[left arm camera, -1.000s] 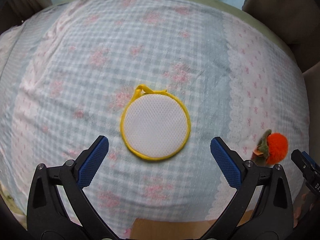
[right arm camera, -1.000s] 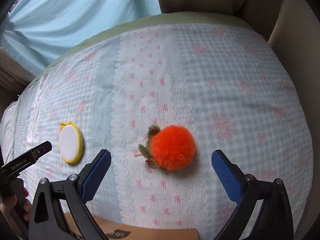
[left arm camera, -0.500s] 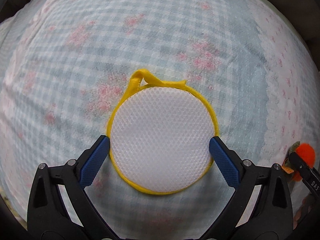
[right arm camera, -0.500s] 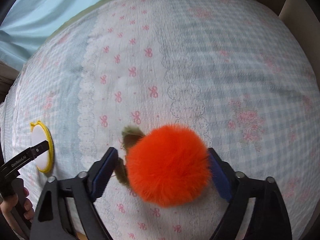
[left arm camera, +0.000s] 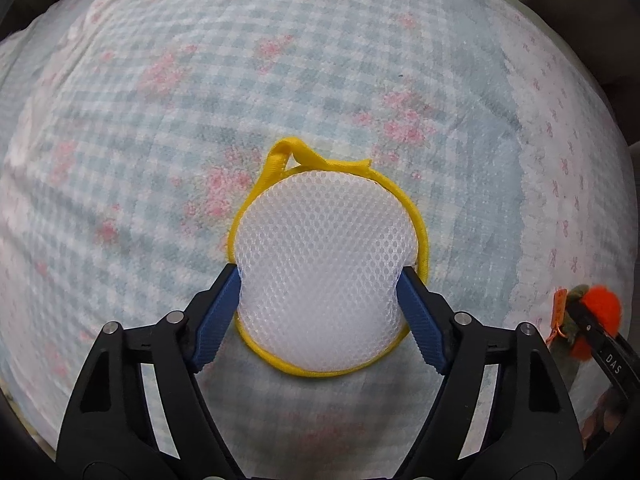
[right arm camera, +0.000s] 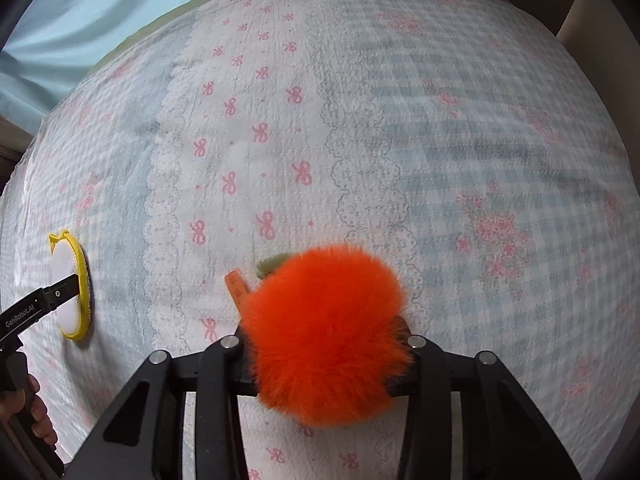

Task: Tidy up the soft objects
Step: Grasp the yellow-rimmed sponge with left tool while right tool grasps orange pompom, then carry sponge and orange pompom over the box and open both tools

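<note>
Here, both tongs point steeply down at a bed covered by a checked, floral quilt (left arm camera: 320, 80). The left tongs (left arm camera: 320, 292) are closing on a round white mesh pad (left arm camera: 324, 272) with yellow binding and a hanging loop; the blue pads already dent its sides inward, so the pad is pinched across its width, presumably because so flat a thing offers no other purchase. The right tongs (right arm camera: 324, 344) are closing on an orange pompom (right arm camera: 324, 332), its fur hiding the pads; a green leaf and tag project at its left. Both objects lie on the quilt, well apart, each seemingly ready for lifting.
</note>
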`<control>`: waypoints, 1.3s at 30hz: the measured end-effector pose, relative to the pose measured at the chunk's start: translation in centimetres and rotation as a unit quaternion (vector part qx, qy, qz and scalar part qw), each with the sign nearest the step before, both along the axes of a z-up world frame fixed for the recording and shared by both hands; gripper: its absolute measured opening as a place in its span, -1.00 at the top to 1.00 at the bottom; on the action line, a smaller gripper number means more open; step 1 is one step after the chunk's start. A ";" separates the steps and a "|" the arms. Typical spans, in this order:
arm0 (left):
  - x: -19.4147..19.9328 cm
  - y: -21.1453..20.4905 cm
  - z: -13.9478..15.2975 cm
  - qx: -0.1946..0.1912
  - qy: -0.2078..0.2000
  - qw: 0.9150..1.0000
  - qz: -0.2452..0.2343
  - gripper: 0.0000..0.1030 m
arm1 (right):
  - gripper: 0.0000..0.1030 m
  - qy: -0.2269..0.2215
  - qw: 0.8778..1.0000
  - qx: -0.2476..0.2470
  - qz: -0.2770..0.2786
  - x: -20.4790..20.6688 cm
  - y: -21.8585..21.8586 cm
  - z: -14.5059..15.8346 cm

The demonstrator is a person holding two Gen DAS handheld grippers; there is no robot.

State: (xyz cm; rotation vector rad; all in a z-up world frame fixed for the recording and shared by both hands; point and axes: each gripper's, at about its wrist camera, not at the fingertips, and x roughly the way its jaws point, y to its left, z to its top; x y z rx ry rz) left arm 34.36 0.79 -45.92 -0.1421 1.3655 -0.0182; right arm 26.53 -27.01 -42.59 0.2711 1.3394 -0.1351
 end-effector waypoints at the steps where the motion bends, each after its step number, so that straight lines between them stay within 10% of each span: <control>1: -0.1 -0.1 0.1 0.000 0.000 1.000 -0.001 -0.37 | 0.28 -0.001 1.000 0.000 0.000 0.0 0.1 0.1; 16: -0.2 4.3 3.8 -0.017 -0.020 1.000 0.015 0.81 | 0.31 -0.016 1.000 0.015 -0.009 -1.2 0.5 2.6; 28: -1.2 3.6 6.5 -0.040 -0.044 0.998 0.010 0.86 | 0.31 -0.032 0.999 0.016 -0.008 -0.7 0.5 4.2; 39: -4.8 1.6 16.1 -0.054 -0.105 0.993 -0.025 0.86 | 0.31 -0.080 0.997 0.020 -0.009 -1.7 0.5 11.2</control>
